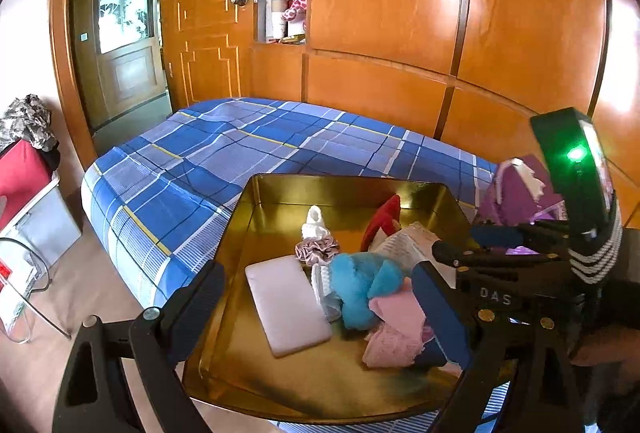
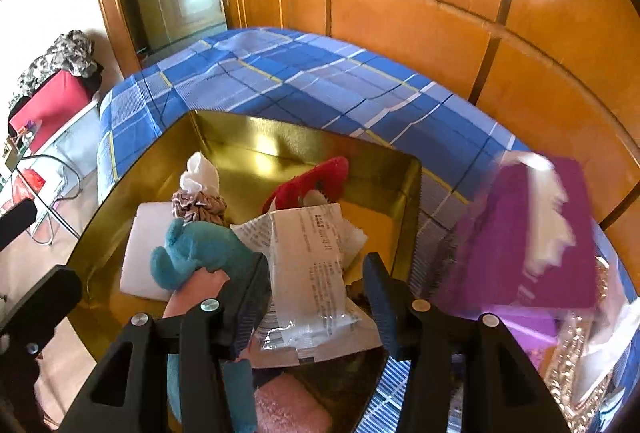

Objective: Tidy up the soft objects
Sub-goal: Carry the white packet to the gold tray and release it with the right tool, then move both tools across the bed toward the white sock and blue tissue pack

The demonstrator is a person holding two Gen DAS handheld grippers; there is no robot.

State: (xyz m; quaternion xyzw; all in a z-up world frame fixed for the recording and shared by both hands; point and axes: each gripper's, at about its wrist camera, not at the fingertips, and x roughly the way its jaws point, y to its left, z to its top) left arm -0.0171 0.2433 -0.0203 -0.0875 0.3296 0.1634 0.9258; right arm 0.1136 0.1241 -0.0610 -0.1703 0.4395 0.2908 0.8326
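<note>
Tray: gold metal tray (image 1: 280,189) sits on the plaid bed (image 1: 224,153), near its edge, and serves as the collecting bin for the soft things.
Contents: blue plush toy (image 1: 360,289), pink cloth (image 1: 396,337), pale foam pad (image 1: 286,305), scrunchie (image 1: 318,249), white sock-like piece (image 1: 314,221) and red plush (image 1: 382,217) lie inside; pad flat on the floor of the tray, the rest heaped toward its right side.
Right gripper (image 2: 316,297): angled down over the tray's near corner with a clear plastic packet (image 2: 308,273) between its jaws; the packet sits in the gap and both pads appear to meet its edges, so I judge it gripped, probably being set down among the others.
Left gripper (image 1: 320,313): jaws well apart, holding nothing, hovering over the near rim of the tray, likely waiting.
Outside the tray: purple tissue box (image 2: 532,233) rests on the bed just beside the tray's right wall, a white tissue sticking up from it.
Writing: the letters "DAS" show on the right gripper's body in the left wrist view; the packet carries lines of small print, too fine to read.
Remaining: the tissue box looks like the next candidate, though whether it counts as soft is unclear.
</note>
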